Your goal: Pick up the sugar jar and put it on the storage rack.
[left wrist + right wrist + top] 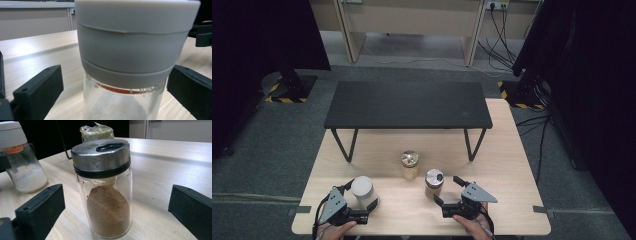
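Nearest edge of the table (512, 165), high view: two hands come in from the bottom, each holding a gripper.

Left gripper (358, 199): jaws spread wide. The white-capped jar (362, 192) stands upright between them. In the left gripper view the jar (130, 62) sits very close to the camera, and one black pad is visible on either side of it. The left pad stands clear of the glass; the right pad lies just beside the jar's wall, and contact cannot be told. No clamping seen. Contents: white powder in clear glass, orange ring under the grey-white cap.

Right gripper (448, 188): jaws also spread wide. The metal-capped jar (433, 183) stands upright in front of its jaws, near the tips. In the right gripper view this jar (103, 187) is centred between the two pads with bare wood showing on both sides, so it is not touched. Contents: brown powder, roughly half full. The lid is shiny metal with a black flip tab.

Middle of the table: a third jar (409, 165) with a wrinkled foil-like top, upright, behind and between the other two. It appears in the right gripper view (97, 131) behind the metal cap.

Far part: a black bench (408, 105) on thin legs stands across the table's far half.
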`<state>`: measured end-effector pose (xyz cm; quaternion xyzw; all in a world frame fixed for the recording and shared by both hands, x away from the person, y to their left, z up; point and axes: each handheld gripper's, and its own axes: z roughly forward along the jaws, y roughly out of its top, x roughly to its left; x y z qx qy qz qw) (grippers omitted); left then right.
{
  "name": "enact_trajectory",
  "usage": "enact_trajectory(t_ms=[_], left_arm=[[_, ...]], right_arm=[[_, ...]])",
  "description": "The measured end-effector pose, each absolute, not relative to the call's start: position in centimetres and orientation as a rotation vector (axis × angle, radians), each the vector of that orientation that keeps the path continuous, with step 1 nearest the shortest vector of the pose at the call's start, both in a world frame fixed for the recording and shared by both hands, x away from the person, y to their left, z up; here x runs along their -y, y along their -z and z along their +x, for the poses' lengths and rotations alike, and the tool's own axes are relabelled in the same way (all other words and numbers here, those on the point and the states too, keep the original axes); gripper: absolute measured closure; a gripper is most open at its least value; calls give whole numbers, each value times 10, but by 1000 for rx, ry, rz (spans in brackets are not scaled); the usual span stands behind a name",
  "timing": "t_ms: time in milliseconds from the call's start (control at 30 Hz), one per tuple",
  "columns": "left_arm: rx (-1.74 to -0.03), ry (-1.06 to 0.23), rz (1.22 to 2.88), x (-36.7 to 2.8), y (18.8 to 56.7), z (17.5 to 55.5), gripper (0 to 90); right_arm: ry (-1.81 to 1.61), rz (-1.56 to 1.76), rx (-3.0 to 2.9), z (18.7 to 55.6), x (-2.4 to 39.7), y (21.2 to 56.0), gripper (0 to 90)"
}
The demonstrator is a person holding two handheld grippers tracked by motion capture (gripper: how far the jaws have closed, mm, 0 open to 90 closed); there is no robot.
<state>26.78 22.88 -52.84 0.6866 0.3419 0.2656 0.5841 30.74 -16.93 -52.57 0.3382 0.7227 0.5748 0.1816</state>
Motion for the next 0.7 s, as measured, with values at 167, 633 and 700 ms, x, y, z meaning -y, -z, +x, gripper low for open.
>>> enact_trajectory(t_ms=[167,633,700], left_arm=[[-797,-618,1602,-229,528,268,0],[-821,-615,1597,-229,528,269,16],[-826,-613,1592,-228,527,269,35]], right_arm=[[-1624,964,-2038,308,170,526,8],[-1627,980,-2031,309,170,526,8],[-1625,980,-2031,309,170,526,8]])
